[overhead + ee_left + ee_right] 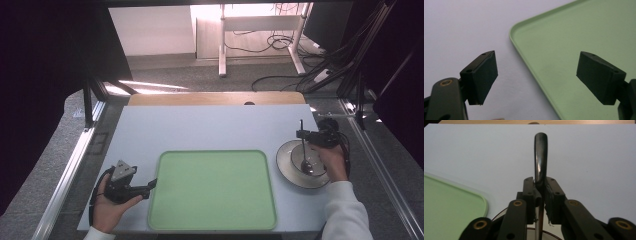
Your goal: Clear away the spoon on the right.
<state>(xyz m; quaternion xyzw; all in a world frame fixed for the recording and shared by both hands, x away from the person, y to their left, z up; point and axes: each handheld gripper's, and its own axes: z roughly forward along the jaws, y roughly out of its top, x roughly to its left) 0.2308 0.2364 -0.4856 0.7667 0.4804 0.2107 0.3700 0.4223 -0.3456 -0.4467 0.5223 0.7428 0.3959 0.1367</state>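
High view: grey floor, pale table [210, 125], green tray [212, 190] centre; spoon [303, 145] in plate [290, 160] at 3 o'clock.
Left gripper view: left gripper [536, 75] wide, nothing held.
Right gripper view: right gripper [540, 192] clamps spoon [540, 155] mid-handle; likely stiff, light, slippery.

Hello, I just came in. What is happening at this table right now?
A person works at a white table with tongs in each hand. The right tongs are shut on the dark handle of a spoon whose bowl rests in a round metal plate, to the right of an empty green tray. The left tongs are open, holding nothing, at the tray's left edge.
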